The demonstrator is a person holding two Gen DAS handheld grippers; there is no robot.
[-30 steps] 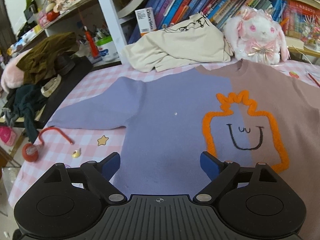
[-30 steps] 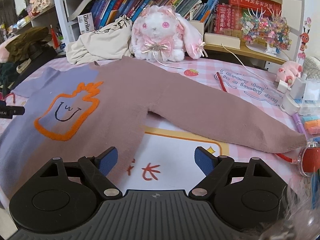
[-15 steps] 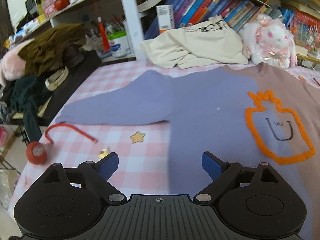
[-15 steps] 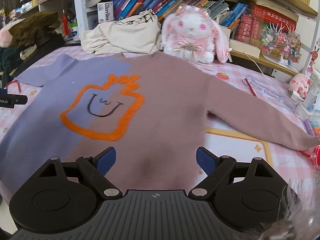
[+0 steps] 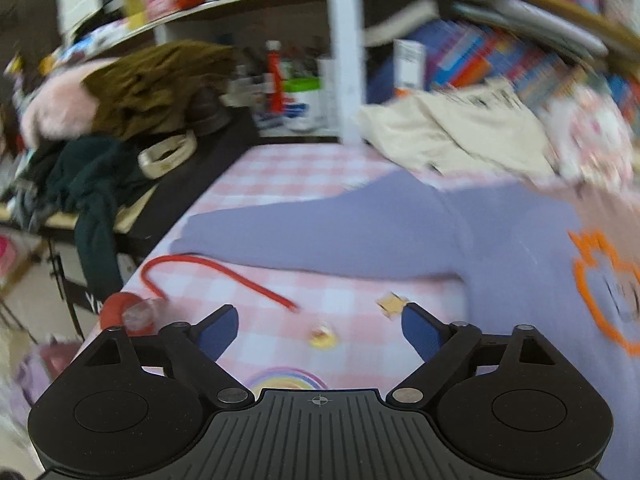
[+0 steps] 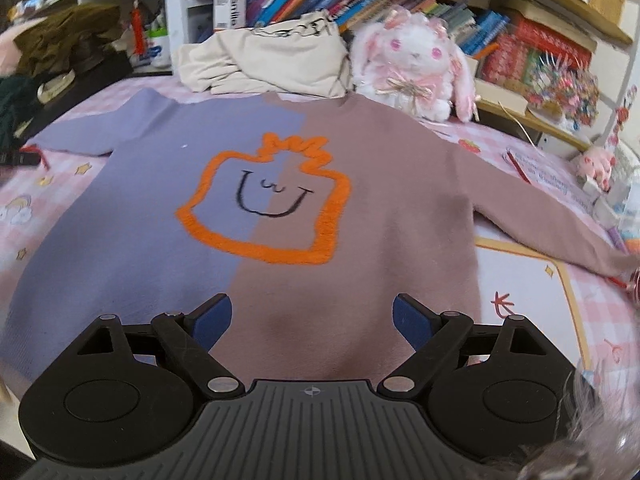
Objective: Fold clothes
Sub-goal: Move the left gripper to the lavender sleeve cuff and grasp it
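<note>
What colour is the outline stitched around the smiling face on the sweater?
Orange outline on the sweater, half purple, half dusty pink. Clearest in the right wrist view.

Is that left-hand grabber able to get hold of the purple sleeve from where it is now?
Probably yes. The left gripper has its jaws open, and the purple sleeve lies flat ahead. Only a thin red cord lies between them.
</note>
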